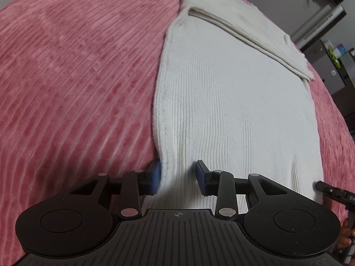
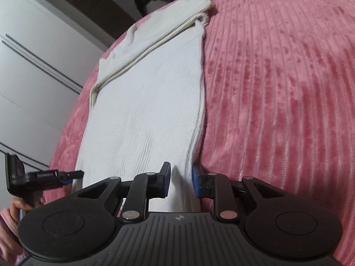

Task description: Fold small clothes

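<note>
Here, bedspread (image 1: 77, 77): pink ribbed cover is lying under everything, filling both views.
Sweater (image 1: 233, 110): white ribbed knit is lying flat on the bed, already narrowed, with a sleeve (image 1: 255, 37) folded slantwise across its far part.
Long axis: the sweater is running straight away from me, near hem at my grippers, far end pointing toward the far edge of the bed.
Left hand-held gripper (image 1: 178, 178): I am pinching the near left corner of the hem; the jaws are standing narrowly apart with a bunched ridge of knit pressed between the blue pads (image 1: 200, 179).
Right hand-held gripper (image 2: 180, 180): I am clamping the near right corner in the same way, jaws nearly closed on a raised fold of fabric.
Relation for the next move: the whole garment is lying ahead of both grippers, each one equally near its own corner, so I am judging that the hem should be carried forward along that axis toward the sleeve.
Risk: I am guessing the corners could travel unevenly and skew the fold.
</note>
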